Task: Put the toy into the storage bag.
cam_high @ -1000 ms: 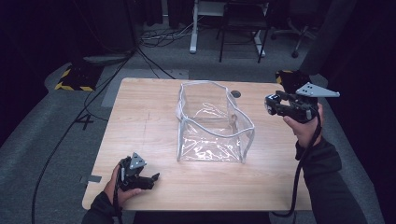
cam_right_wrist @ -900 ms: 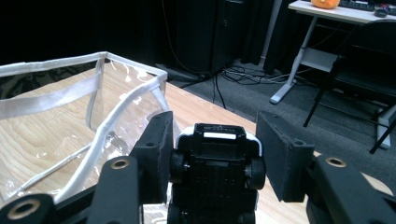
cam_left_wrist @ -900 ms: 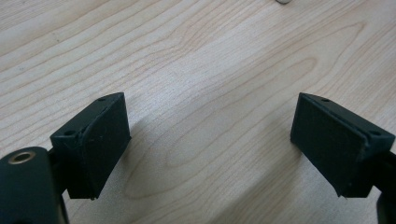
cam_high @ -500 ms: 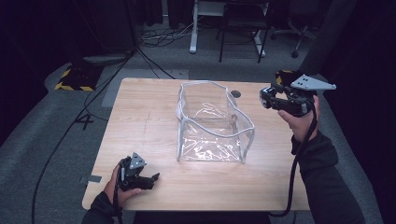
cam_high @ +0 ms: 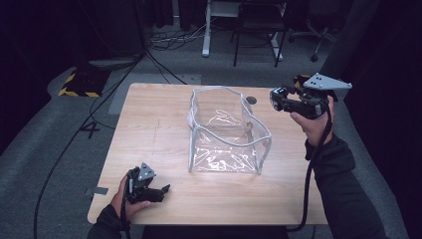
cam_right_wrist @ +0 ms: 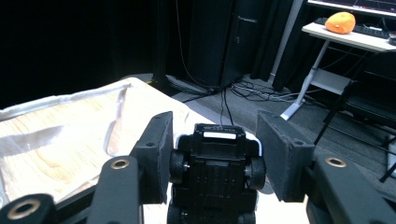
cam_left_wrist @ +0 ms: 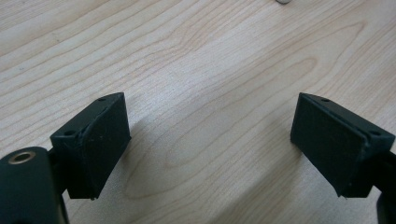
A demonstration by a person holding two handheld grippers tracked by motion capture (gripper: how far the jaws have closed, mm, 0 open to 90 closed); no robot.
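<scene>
A clear plastic zip bag (cam_high: 226, 134) stands open in the middle of the wooden table (cam_high: 149, 129). My right gripper (cam_high: 276, 99) hovers in the air just right of the bag's far corner, pointing left, shut on a small black toy car (cam_high: 283, 101). In the right gripper view the toy car (cam_right_wrist: 215, 163) shows its underside and wheels between the two pads of the right gripper (cam_right_wrist: 215, 144), with the bag (cam_right_wrist: 70, 121) to the left. My left gripper (cam_high: 161, 191) rests on the table's near left part. Its jaws (cam_left_wrist: 210, 135) stand apart over bare wood.
A small dark round hole (cam_high: 251, 100) sits in the tabletop behind the bag. Beyond the table are a chair (cam_high: 259, 25), floor cables (cam_high: 169, 40) and a yellow-black striped box (cam_high: 79, 82). A desk with an orange object (cam_right_wrist: 343, 22) stands farther off.
My right hand has lifted the toy car and drifted a little left toward the bag's far corner. The left hand and the bag have stayed still.
</scene>
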